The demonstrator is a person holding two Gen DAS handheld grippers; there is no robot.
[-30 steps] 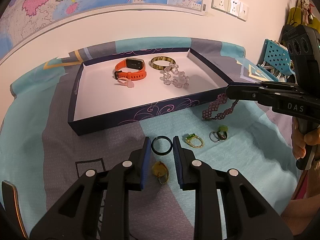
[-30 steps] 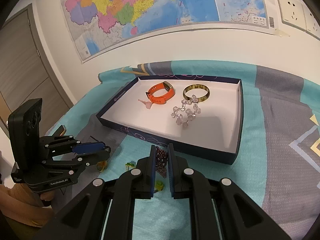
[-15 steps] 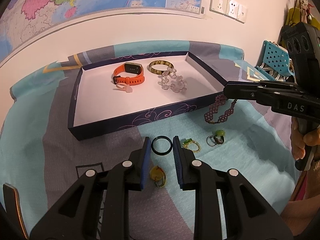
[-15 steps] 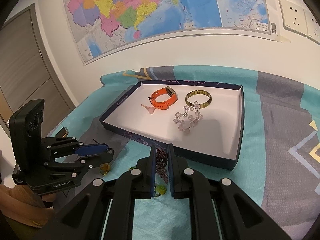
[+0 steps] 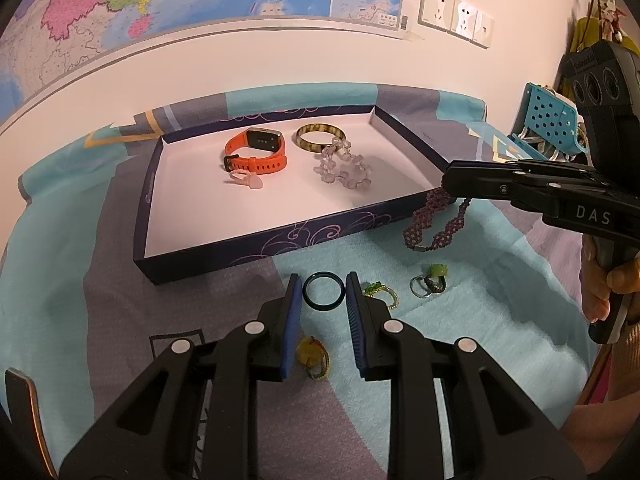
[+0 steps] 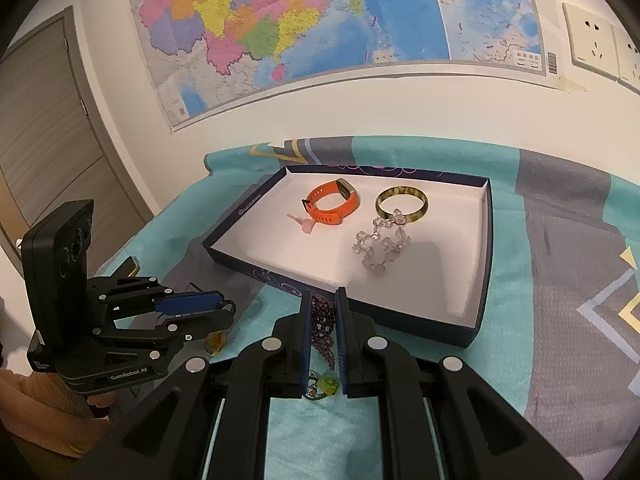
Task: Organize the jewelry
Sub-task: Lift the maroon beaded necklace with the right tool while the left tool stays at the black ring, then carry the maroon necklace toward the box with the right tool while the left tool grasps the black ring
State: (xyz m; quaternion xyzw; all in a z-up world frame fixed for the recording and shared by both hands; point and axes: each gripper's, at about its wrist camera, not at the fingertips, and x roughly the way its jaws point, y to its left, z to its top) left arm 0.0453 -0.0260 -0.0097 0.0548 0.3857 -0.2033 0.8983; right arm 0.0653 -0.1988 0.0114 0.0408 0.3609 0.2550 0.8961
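A: Where is the right gripper (image 6: pixel 323 304)?

B: In the right wrist view it sits low in the middle of the frame. Its jaws are almost closed, and they pinch the purple bead necklace (image 6: pixel 323 326). In the left wrist view the same gripper (image 5: pixel 447 179) comes in from the right side, and the necklace (image 5: pixel 434 222) hangs down from its tip, just in front of the box's near right corner.

A: And the left gripper (image 5: pixel 323 286)?

B: It is at the bottom middle of the left wrist view. Its jaws are a little open and hold nothing. The dark ring (image 5: pixel 323 291) lies on the blanket (image 5: pixel 120 300) right between the tips. I cannot tell if the pads touch it. A yellow charm (image 5: pixel 311 357) lies lower down, between the two fingers.

A: What else is near?

B: A small green bead ring (image 5: pixel 380 292) lies just right of the right finger. A silver ring with a green stone (image 5: pixel 430 283) is farther right.

A: What is in the box (image 5: pixel 256 244)?

B: An orange watch (image 5: pixel 256 152), a little pink ring (image 5: pixel 246 178) just below it, a brown bangle (image 5: pixel 320 138) and a clear bead bracelet (image 5: pixel 342 168). They all lie in the far part of the box, in the upper middle of the frame.
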